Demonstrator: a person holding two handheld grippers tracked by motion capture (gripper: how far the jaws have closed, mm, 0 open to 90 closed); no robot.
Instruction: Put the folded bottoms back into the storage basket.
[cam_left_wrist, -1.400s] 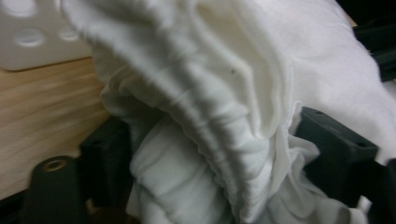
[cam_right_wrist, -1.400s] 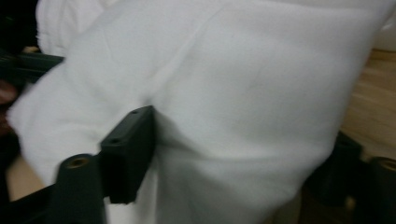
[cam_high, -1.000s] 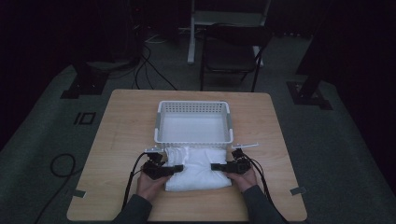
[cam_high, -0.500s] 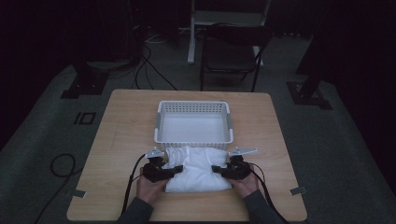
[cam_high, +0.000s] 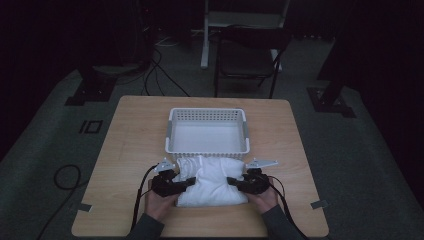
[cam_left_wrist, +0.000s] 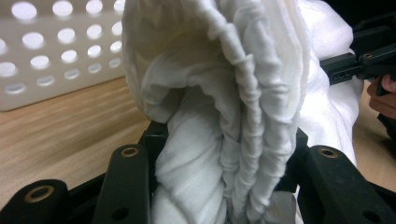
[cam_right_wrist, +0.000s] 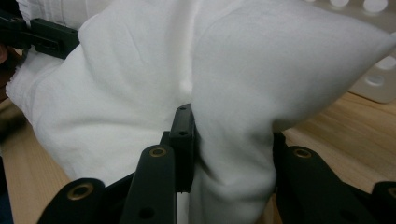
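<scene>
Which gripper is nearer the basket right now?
Roughly equal. Left gripper and right gripper both clamp the white cloth, just short of the basket.

My bunched white cloth (cam_high: 212, 181) lay crumpled on the table just before the empty white basket (cam_high: 207, 131).

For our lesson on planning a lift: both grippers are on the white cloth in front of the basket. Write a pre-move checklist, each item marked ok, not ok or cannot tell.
1. Left gripper has cloth between its jaws: ok, a thick bunch is pinched.
2. Right gripper has cloth between its jaws: ok.
3. Grips on opposite sides of the white cloth: ok.
4. Basket empty and open: ok.
5. Cloth clear of the basket's near wall: cannot tell, they look very close.
6. Table free beside the basket: ok.
</scene>
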